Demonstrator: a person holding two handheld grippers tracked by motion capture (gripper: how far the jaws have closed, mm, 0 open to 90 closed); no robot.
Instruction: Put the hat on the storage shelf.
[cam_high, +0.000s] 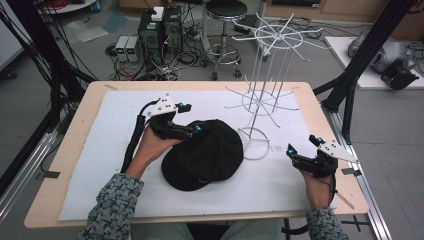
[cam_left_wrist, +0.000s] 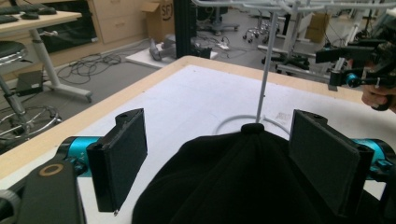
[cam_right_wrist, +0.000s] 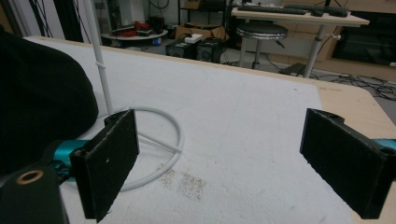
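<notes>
Left tongs (cam_high: 188, 118) wide astride black cap (cam_high: 205, 155), right tongs (cam_high: 301, 145) wide near table's right edge, white rack (cam_high: 260, 107) between

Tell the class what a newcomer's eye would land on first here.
A black fabric baseball cap lies mid-table on the white mat, the open left gripper poised at its crown. Behind it to the right stands a tall white wire rack with radiating spokes; the open right gripper waits near the table's right edge.

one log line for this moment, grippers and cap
left gripper: open, fingers astride cap's crown | right gripper: open, apart from cap | black cap: flat on white mat beside rack base
</notes>
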